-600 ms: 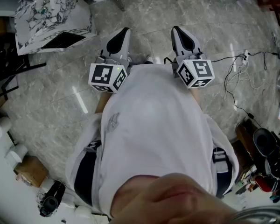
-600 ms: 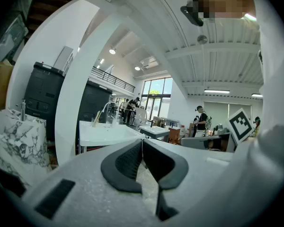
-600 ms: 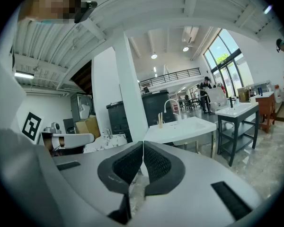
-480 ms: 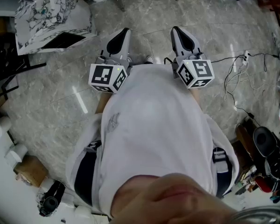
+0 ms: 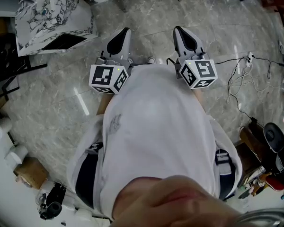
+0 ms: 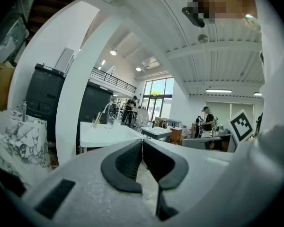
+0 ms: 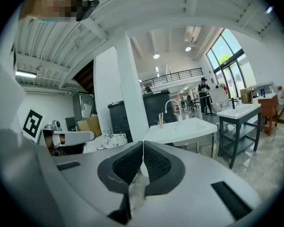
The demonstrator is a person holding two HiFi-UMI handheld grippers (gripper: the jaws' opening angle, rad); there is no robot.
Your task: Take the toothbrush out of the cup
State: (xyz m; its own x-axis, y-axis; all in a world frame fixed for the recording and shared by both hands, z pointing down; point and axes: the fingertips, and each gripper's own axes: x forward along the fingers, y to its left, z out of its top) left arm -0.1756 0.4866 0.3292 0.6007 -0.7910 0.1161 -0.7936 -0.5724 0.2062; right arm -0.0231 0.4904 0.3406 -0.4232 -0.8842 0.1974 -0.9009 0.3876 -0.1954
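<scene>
What looks like the pale, thin toothbrush [image 7: 161, 116] stands upright in a small clear cup [image 7: 161, 124], though both are too small and far off to be sure. The cup sits on a white washbasin bench [image 7: 189, 129] beside a curved tap [image 7: 172, 104], well apart from both grippers. The left claw [image 6: 142, 143] has its dark ribbed pads pressed together with nothing between them, and the right claw [image 7: 143, 144] is likewise closed and empty. The person holds both roughly level in front of the body, over a grey marbled floor [image 5: 52, 103]. By my reading the task is not yet begun: the approach, the grip and the lift all remain.
</scene>
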